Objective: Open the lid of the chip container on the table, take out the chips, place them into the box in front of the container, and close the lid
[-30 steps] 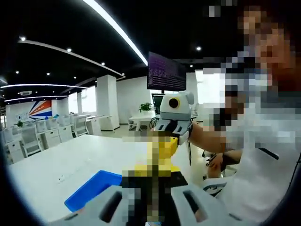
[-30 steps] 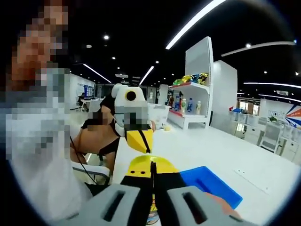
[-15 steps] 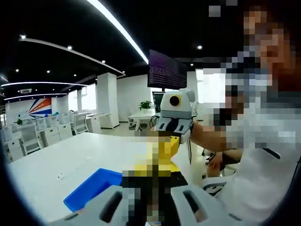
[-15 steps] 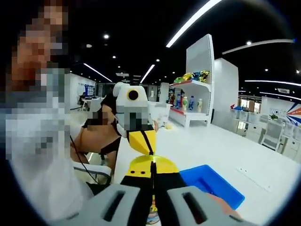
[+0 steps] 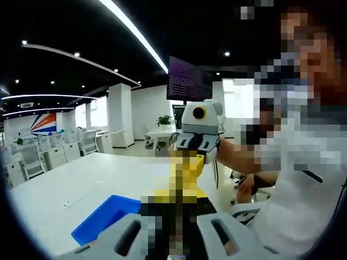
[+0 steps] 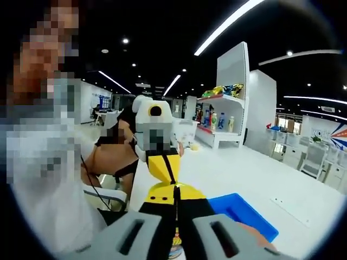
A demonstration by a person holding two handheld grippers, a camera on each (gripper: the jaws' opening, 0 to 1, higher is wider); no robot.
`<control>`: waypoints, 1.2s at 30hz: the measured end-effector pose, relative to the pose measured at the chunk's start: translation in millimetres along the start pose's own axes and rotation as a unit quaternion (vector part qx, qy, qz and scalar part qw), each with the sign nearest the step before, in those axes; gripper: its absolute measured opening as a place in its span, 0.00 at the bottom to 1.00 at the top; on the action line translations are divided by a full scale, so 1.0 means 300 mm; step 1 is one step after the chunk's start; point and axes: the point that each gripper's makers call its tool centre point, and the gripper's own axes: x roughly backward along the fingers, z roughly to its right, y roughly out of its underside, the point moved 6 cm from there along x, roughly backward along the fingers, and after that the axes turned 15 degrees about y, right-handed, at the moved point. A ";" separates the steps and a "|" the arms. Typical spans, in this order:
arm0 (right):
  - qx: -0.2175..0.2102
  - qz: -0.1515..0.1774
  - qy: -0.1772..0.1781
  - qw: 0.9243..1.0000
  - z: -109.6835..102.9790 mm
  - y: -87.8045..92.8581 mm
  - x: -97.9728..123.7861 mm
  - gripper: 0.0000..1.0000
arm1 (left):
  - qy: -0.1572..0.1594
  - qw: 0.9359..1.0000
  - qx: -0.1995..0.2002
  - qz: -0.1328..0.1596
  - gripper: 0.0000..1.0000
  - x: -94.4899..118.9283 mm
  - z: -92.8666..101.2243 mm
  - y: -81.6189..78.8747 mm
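The two grippers face each other tip to tip above a white table (image 6: 227, 173). In the right gripper view my right gripper (image 6: 176, 201) has its black and yellow jaws pressed together. The left gripper (image 6: 166, 172) hangs just beyond, its yellow jaws meeting in a point. A small patch of colourful print (image 6: 175, 248) shows below my jaws; I cannot tell what it is. The blue box (image 6: 244, 214) lies on the table to the right. In the left gripper view the right gripper (image 5: 191, 162) comes down from a person's hand, and the blue box (image 5: 103, 219) lies at lower left.
A person in a white top (image 5: 303, 179) stands close behind the grippers. The white table (image 5: 81, 184) stretches away from them. A white shelf with coloured goods (image 6: 219, 116) stands further back, and chairs (image 5: 32, 162) line the far side of the room.
The two grippers have drawn a little closer, so their yellow jaw tips now nearly touch. Both views have shifted slightly with the hands.
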 end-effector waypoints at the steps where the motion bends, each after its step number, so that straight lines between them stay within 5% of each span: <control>1: -0.001 -0.001 -0.001 1.000 0.000 0.001 0.000 0.01 | 0.001 1.000 0.000 0.002 0.02 0.000 0.001 -0.001; 5: -0.002 -0.007 -0.005 1.000 -0.005 0.010 -0.007 0.01 | 0.007 1.000 0.006 0.012 0.02 -0.003 0.010 -0.004; 14: -0.010 -0.020 -0.007 1.000 -0.008 0.039 -0.019 0.01 | -0.001 0.999 0.016 -0.033 0.02 -0.018 0.004 0.046; 30: -0.035 -0.027 -0.009 0.999 0.002 0.041 -0.020 0.01 | 0.008 1.000 0.019 -0.019 0.02 -0.013 0.004 0.046; 32: -0.054 -0.058 -0.013 0.997 -0.004 0.062 -0.019 0.00 | 0.008 1.000 0.024 -0.017 0.02 -0.013 0.002 0.047; 36: -0.047 -0.021 -0.006 0.999 -0.009 0.057 -0.012 0.00 | -0.017 1.000 0.000 -0.018 0.01 -0.017 -0.012 0.052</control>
